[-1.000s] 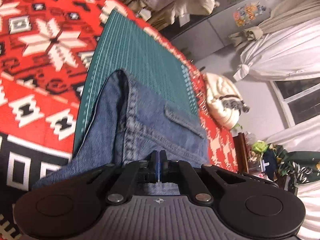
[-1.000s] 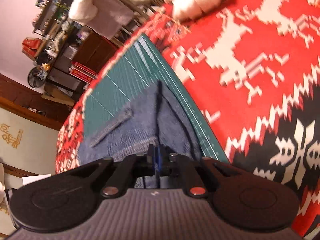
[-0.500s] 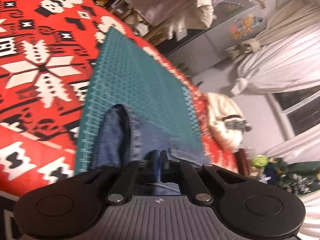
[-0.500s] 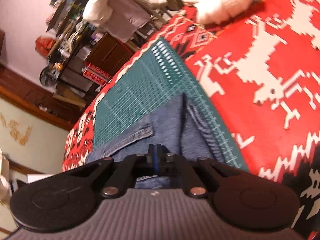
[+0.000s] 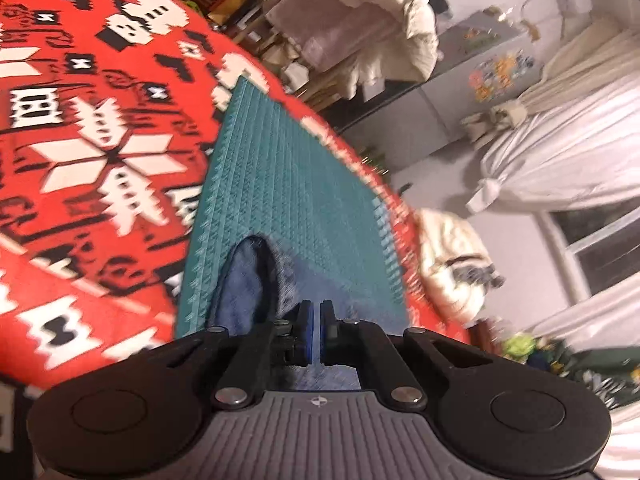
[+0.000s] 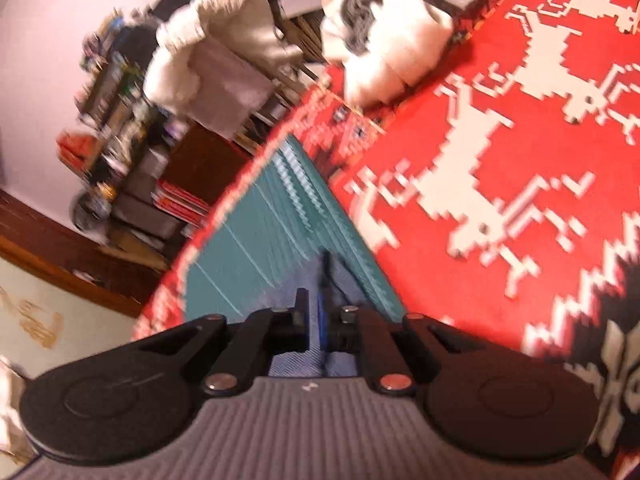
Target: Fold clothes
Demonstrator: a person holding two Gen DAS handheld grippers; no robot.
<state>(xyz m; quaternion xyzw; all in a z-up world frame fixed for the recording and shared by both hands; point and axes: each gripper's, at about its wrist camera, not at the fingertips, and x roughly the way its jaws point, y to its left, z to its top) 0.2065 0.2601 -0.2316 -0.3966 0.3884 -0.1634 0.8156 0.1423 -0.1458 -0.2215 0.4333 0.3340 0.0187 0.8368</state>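
Blue denim jeans [image 5: 244, 280] lie on a green cutting mat [image 5: 288, 184] spread over a red patterned blanket [image 5: 100, 140]. My left gripper [image 5: 315, 312] is low over the denim's near edge, its blue pads a narrow slit apart with denim between them. In the right wrist view, the right gripper [image 6: 313, 300] pinches the jeans [image 6: 344, 280] the same way, a raised fold standing just ahead of its tips on the mat [image 6: 260, 232]. Most of the garment is hidden under both gripper bodies. Both views are motion-blurred.
A white bundle of cloth [image 5: 452, 264] sits on the blanket beyond the mat's far corner, also seen as a white and grey heap [image 6: 384, 48]. Cluttered shelves [image 6: 120, 120], a draped chair [image 6: 224, 60], a grey fridge [image 5: 460, 92] and white curtains [image 5: 560, 140] surround the bed.
Both grippers have moved along the mat with the denim, so less of it shows ahead of them. The slit between each pair of pads looks slightly wider than before.
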